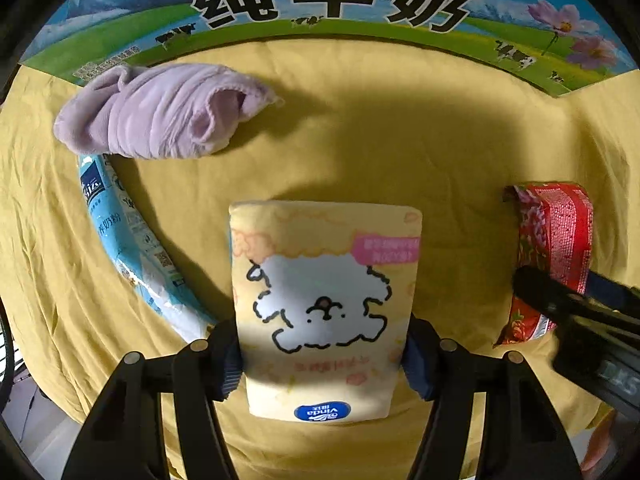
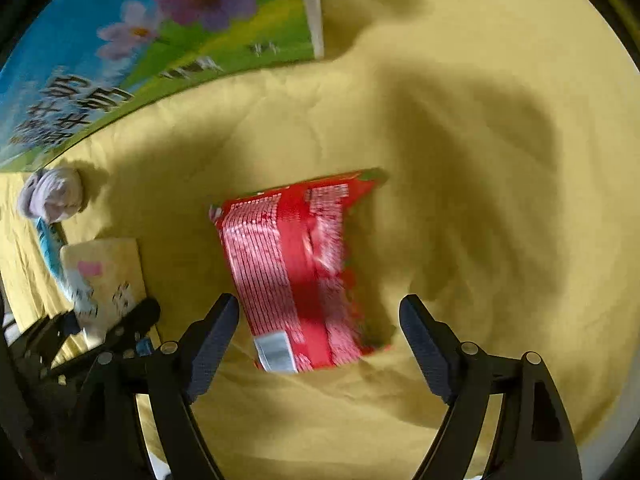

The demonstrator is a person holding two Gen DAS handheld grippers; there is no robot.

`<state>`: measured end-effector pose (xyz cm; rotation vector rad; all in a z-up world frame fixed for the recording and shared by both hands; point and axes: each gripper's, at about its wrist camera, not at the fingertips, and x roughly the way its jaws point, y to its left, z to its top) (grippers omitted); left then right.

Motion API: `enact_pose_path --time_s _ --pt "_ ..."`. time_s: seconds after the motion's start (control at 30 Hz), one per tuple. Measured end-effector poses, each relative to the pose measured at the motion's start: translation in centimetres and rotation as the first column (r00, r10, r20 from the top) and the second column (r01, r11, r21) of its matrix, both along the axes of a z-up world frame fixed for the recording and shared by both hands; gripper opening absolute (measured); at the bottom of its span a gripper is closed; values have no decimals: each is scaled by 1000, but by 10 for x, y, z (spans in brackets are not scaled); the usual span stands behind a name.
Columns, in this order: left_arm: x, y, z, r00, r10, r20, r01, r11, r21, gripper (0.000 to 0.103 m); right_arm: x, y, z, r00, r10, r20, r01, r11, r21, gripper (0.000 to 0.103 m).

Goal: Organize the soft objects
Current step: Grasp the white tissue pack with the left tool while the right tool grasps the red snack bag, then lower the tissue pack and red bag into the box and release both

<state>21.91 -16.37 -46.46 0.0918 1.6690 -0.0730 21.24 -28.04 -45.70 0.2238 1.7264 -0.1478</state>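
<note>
Both fingers of my left gripper (image 1: 322, 356) pressed on the two sides of the pale yellow soft tissue pack with a white cartoon dog (image 1: 325, 304), so it was clamped between them on the wrinkled yellow cloth (image 1: 400, 140). My right gripper (image 2: 320, 340) had its fingers wide apart, one on each side of the red printed plastic snack bag (image 2: 296, 272), not touching it; this bag lay flat on the cloth and looked blurred. To the left of the tissue pack lay a light blue and white plastic pouch (image 1: 132, 240), and a crumpled lilac fabric piece (image 1: 160, 108) rested on its far end. Behind them stood a big milk carton box with cows and pink flowers (image 1: 320, 8)
</note>
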Motion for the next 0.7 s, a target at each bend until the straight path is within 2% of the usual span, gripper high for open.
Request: enact_pose_path --time_s 0.07,0.13,0.17,0.2,0.23,0.27,0.5,0.7 --pt "0 -1 2 1000 7 4 -7 1000 -1 61 0 2 -11 999 -25 -26 25 1000 -3 85" --pt "9 3 12 1000 6 9 -6 1000 -2 61 1 7 -12 1000 -11 -22 10 999 -49 78" --pt "9 -1 11 1000 7 14 -7 1000 -2 60 1 9 -13 1000 4 -24 -6 997 -79 73" --pt "7 0 12 1000 -15 -13 15 1000 -26 60 8 19 -20 1000 12 -18 -13 996 -83 68" --pt "5 0 12 1000 -16 -10 15 1000 -25 60 7 22 -18 1000 17 -14 -18 996 -85 59" --pt "6 4 12 1000 -15 -10 15 1000 -27 60 4 26 -17 1000 19 -15 -20 996 -85 56" --pt "3 20 38 999 -22 30 23 999 -39 60 -16 49 -2 999 40 -28 -43 995 -88 50" --pt "-13 30 78 997 -24 77 30 996 -79 60 -41 50 23 999 45 8 -44 998 -51 49"
